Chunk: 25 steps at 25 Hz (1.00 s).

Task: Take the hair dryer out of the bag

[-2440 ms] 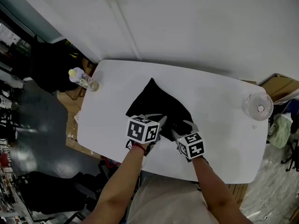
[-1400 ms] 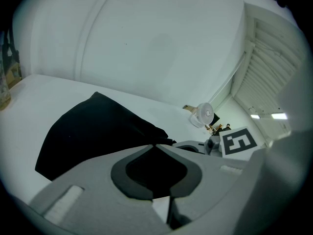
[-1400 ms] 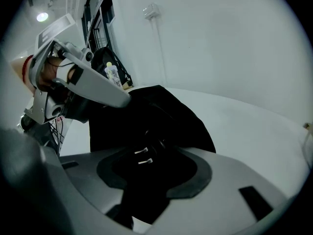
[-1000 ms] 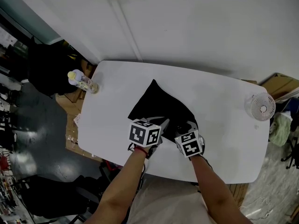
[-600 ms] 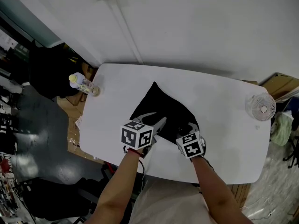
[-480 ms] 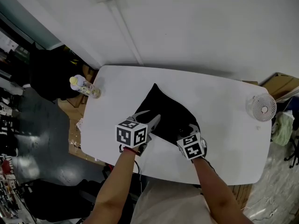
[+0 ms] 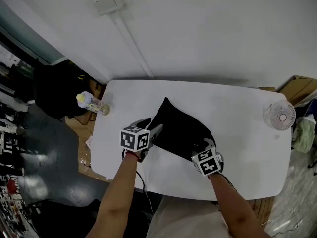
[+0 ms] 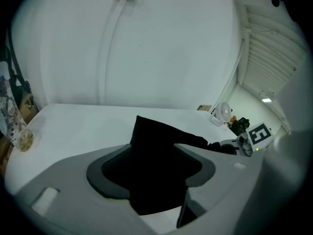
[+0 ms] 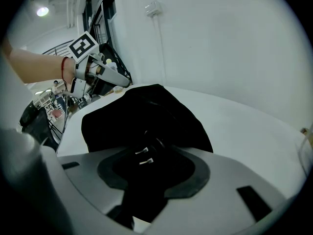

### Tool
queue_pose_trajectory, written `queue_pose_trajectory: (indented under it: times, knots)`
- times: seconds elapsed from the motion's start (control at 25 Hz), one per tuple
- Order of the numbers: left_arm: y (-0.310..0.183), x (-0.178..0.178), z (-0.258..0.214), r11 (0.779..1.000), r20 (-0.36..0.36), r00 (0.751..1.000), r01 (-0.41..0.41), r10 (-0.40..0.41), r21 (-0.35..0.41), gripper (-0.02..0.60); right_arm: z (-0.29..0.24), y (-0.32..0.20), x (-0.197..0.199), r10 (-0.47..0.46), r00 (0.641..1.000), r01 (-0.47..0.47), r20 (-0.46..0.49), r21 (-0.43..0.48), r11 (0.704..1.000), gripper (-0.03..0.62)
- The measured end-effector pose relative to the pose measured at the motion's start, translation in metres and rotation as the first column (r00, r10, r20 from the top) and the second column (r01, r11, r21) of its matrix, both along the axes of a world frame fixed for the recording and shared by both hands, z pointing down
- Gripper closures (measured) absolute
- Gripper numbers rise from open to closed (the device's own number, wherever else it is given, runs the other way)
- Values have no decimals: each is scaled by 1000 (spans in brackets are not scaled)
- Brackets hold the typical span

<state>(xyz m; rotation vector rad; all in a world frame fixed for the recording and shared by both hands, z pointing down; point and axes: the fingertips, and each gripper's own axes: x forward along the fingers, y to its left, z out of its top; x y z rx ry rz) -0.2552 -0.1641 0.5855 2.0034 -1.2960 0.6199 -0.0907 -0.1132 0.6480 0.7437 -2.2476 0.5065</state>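
1. The black bag point(image 7: 181, 128) lay at the middle of the white tabletop point(image 7: 237, 108), its pointed corner toward 12 o'clock in the head view.
2. The hair dryer could not be made out; only dark cloth showed.
3. The left gripper point(image 7: 152, 131) sat at the bag's 8 o'clock edge. In the left gripper view its claw point(image 8: 157, 177) pinched a fold of the bag point(image 8: 156, 146), and black cloth filled the gap between the jaws.
4. The right gripper point(image 7: 207, 145) sat at the bag's 4 o'clock corner. In the right gripper view its claw point(image 9: 146, 173) pinched the bag point(image 9: 146, 111) too, with two small pale tabs point(image 9: 143, 156) lying just above the jaws.
5. A bottle point(image 7: 89, 102) stood near the tabletop's edge at 9 o'clock from the bag, well apart from it.
6. A small white fan point(image 7: 280, 116) stood at the tabletop's far end, at 3 o'clock from the bag.
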Motion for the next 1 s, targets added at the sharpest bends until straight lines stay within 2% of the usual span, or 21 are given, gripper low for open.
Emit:
queue_pose_trajectory:
  times: [0.2, 0.44, 0.56, 0.72, 0.88, 1.0]
  knots:
    - [-8, 2, 11, 999, -14, 1000, -10, 10, -34, 307, -1, 0, 1, -7, 1000, 7, -8, -9, 1000, 428]
    - [-21, -18, 11, 996, -119, 989, 83, -88, -44, 307, -2, 0, 4, -28, 1000, 28, -14, -4, 1000, 428]
    - [-26, -20, 12, 992, -217, 970, 96, -112, -80, 308, -2, -2, 5, -52, 999, 52, -13, 12, 999, 428]
    - [-18, -8, 21, 989, -330, 941, 24, -72, -148, 308, -2, -2, 11, -110, 994, 110, -9, 25, 994, 428]
    - [-8, 1, 30, 979, -327, 945, -67, 0, -194, 308, -2, -6, 23, -181, 983, 181, -6, 39, 983, 430]
    - [-4, 11, 29, 975, -339, 940, -112, 41, -193, 331, -3, -8, 28, -224, 974, 224, -17, 47, 973, 430]
